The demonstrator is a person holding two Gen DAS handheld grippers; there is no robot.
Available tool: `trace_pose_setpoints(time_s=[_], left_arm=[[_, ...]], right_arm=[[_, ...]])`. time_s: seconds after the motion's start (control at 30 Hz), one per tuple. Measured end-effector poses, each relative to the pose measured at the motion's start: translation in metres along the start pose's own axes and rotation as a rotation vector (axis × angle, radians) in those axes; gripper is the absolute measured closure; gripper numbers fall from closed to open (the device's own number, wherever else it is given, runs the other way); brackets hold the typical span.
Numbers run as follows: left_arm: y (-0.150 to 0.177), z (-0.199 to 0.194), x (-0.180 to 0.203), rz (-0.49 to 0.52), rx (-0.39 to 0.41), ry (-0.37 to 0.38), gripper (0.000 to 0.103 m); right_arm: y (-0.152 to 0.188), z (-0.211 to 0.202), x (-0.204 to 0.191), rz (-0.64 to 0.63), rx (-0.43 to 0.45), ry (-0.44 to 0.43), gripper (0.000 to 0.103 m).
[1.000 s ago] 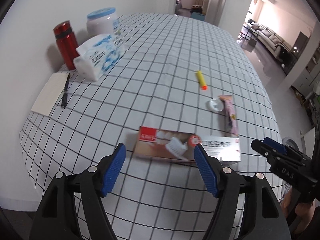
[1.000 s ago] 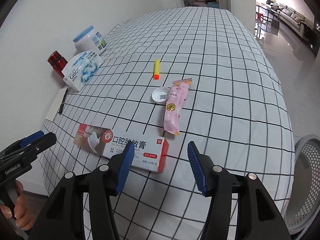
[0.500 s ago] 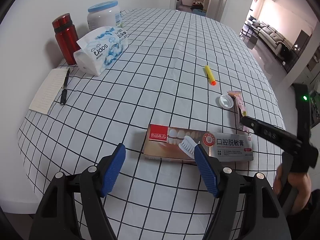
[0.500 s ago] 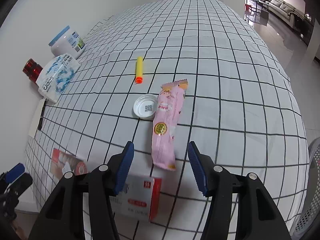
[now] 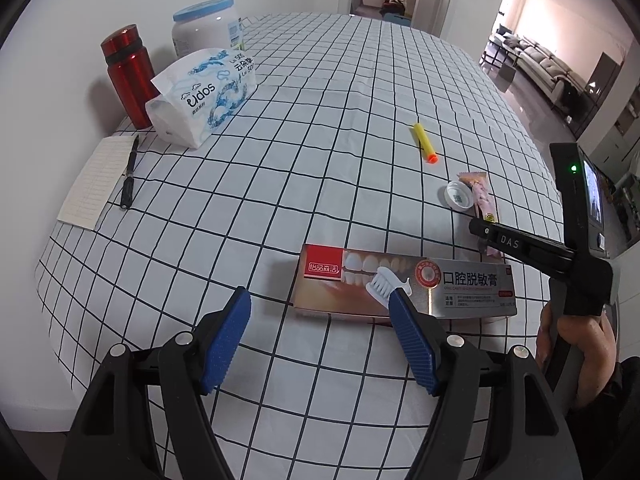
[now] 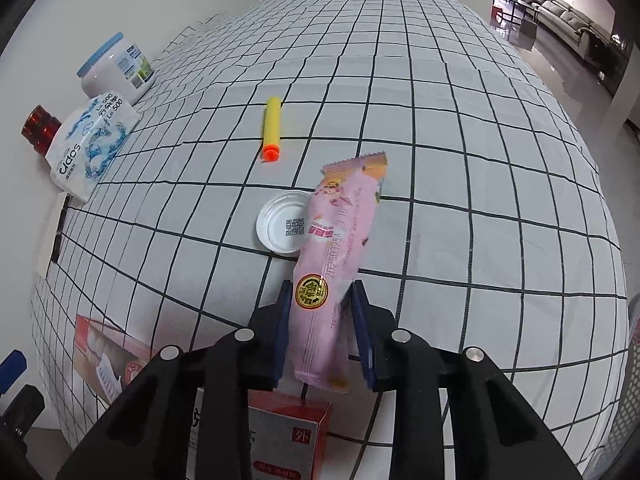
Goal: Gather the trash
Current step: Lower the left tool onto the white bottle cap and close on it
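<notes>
A pink snack wrapper (image 6: 340,248) lies on the checked tablecloth, its near end between the fingers of my right gripper (image 6: 322,312), which is shut on it. It also shows in the left wrist view (image 5: 485,204). A white bottle cap (image 6: 284,227) lies touching its left side, and a yellow foam dart (image 6: 272,128) lies farther back. A toothpaste box (image 5: 404,286) lies just ahead of my left gripper (image 5: 320,320), which is open and empty above the table's near edge. The right gripper (image 5: 480,229) shows from the side in the left wrist view.
At the back left stand a red flask (image 5: 128,74), a white jar (image 5: 208,26) and a tissue pack (image 5: 204,96). A notepad (image 5: 96,180) with a pen (image 5: 129,172) lies at the left edge. A white mesh basket (image 6: 628,420) sits on the floor at right.
My right gripper moved forward over the toothpaste box and closed on the near end of the pink wrapper. My left gripper edged closer to the box.
</notes>
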State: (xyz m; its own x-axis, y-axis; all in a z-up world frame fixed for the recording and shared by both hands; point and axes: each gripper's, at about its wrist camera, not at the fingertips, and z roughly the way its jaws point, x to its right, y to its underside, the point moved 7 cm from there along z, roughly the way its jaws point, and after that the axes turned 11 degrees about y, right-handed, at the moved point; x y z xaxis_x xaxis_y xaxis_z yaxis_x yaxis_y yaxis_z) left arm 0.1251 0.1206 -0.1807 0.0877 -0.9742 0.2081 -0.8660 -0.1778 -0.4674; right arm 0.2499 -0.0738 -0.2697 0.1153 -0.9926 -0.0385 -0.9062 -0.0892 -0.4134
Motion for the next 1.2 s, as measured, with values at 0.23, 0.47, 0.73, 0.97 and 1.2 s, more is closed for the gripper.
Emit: trace_pose_setpoints(time_s=[0.23, 0.47, 0.73, 0.97, 1.2], left_arm=[[-0.011, 0.009, 0.014, 0.029, -0.003, 0.016, 0.033], [-0.043, 0.037, 0.060, 0.097, -0.001, 0.072, 0.033], [-0.069, 0.077, 0.119, 0.182, -0.007, 0.111, 0.031], [-0.076, 0.113, 0.137, 0.209, -0.051, 0.099, 0.028], [-0.078, 0.150, 0.131, 0.184, -0.131, 0.089, 0.028]], right_arm=[[0.002, -0.023, 0.021, 0.041, 0.037, -0.040, 0.087], [0.013, -0.071, 0.063, 0.109, 0.095, -0.050, 0.087], [0.041, -0.108, 0.121, 0.184, 0.113, -0.008, 0.087], [0.062, -0.113, 0.155, 0.259, 0.099, 0.006, 0.087], [0.078, -0.109, 0.172, 0.315, 0.083, -0.005, 0.087]])
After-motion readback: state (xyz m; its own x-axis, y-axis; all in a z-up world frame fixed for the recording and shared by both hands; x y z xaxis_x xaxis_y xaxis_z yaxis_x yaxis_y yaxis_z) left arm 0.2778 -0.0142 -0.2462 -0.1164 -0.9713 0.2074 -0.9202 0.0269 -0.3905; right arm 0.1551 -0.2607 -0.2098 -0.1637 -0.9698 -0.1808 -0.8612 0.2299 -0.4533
